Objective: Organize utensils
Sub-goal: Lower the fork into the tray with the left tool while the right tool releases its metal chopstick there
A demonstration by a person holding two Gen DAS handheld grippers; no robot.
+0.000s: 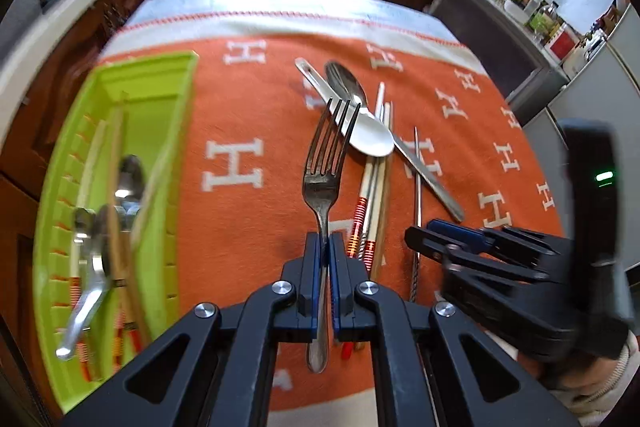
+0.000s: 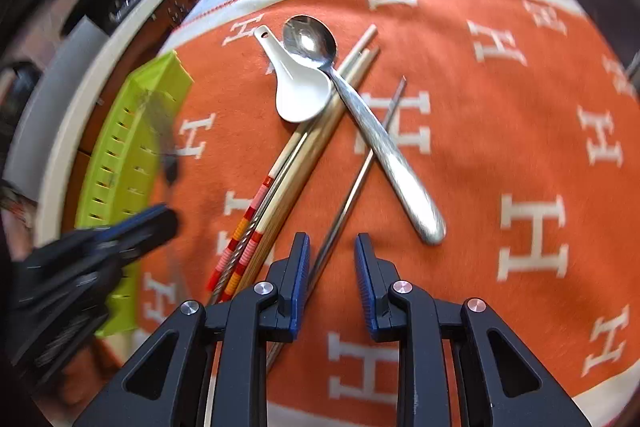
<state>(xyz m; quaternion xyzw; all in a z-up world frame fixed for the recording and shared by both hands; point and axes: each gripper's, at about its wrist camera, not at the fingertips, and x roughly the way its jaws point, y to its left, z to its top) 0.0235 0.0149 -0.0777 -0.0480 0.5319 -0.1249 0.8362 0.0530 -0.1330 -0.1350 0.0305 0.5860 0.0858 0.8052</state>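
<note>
A fork [image 1: 322, 167] is clamped by its handle between the jaws of the left gripper [image 1: 329, 251], tines pointing away, and is held above the orange cloth [image 1: 248, 211] that covers the desk. Being stiff, thin and smooth metal, it is judged light but liable to pivot or slip, so a hold near mid-handle is best kept. The jaws of the right gripper [image 2: 332, 251] stand apart and empty over a metal chopstick [image 2: 352, 183], which lies close beside one pad. The green tray [image 1: 168, 131], already carrying cutlery, lies to the left. On the cloth remain a white spoon [image 2: 300, 91], a steel spoon [image 2: 360, 119] and bundled chopsticks [image 2: 296, 171], crossed over one another, so that each must be lifted with care.
</note>
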